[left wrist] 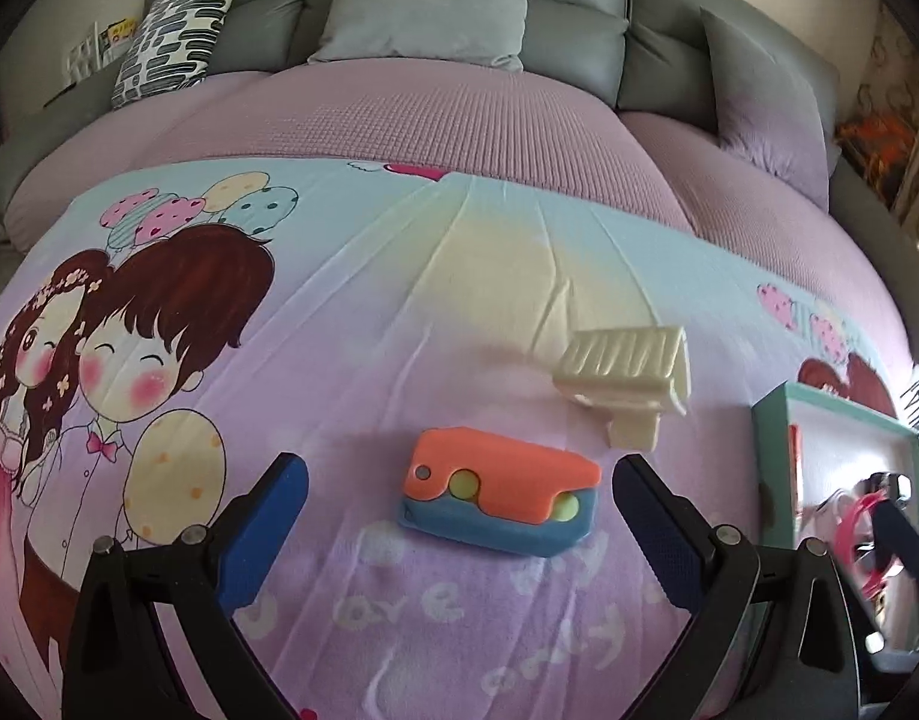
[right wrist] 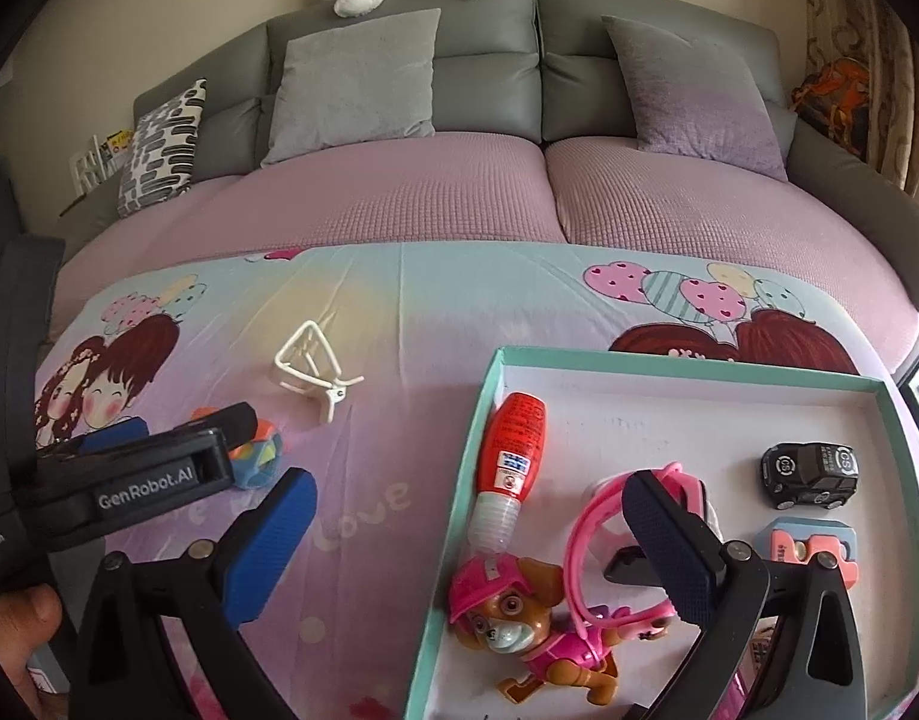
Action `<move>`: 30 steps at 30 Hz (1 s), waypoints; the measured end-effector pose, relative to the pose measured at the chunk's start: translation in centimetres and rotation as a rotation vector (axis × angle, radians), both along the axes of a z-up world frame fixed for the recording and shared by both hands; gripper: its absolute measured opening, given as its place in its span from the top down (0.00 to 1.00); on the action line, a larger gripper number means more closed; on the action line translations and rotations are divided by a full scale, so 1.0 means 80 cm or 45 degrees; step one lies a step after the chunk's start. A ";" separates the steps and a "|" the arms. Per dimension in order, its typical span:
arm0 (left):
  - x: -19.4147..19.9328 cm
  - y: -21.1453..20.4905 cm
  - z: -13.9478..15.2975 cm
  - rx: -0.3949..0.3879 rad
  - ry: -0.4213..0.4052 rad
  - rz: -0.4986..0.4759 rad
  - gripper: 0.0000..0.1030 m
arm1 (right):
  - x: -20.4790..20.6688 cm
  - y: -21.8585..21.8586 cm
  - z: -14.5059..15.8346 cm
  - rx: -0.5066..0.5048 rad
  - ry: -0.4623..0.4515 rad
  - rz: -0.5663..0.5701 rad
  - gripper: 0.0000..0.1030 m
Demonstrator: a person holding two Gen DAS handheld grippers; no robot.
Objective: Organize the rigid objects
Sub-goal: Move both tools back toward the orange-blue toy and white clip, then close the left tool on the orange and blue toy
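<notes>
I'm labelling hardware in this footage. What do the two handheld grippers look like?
Both are black-framed with silver screws and textured blue finger pads. The left gripper, seen from the right camera, bears white "GenRobot.AI" lettering. The right gripper matches it. No cables visible.

Black jaws, blue ribbed pads (left wrist: 267,534)

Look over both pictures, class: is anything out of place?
Yes. Two things lie loose on the sheet, outside the box: the orange-and-blue toy between the left claw's open jaws, and the white hair clip beyond it. Nothing looks spilled or broken.
</notes>
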State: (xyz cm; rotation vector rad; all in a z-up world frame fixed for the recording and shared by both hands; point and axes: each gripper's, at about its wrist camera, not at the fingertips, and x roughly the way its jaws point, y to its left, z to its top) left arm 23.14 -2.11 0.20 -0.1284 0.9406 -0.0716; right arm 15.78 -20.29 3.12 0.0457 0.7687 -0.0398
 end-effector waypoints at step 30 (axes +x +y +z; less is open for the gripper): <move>0.012 0.001 -0.020 -0.082 0.021 -0.105 0.12 | 0.081 0.064 0.010 0.092 0.008 0.250 0.11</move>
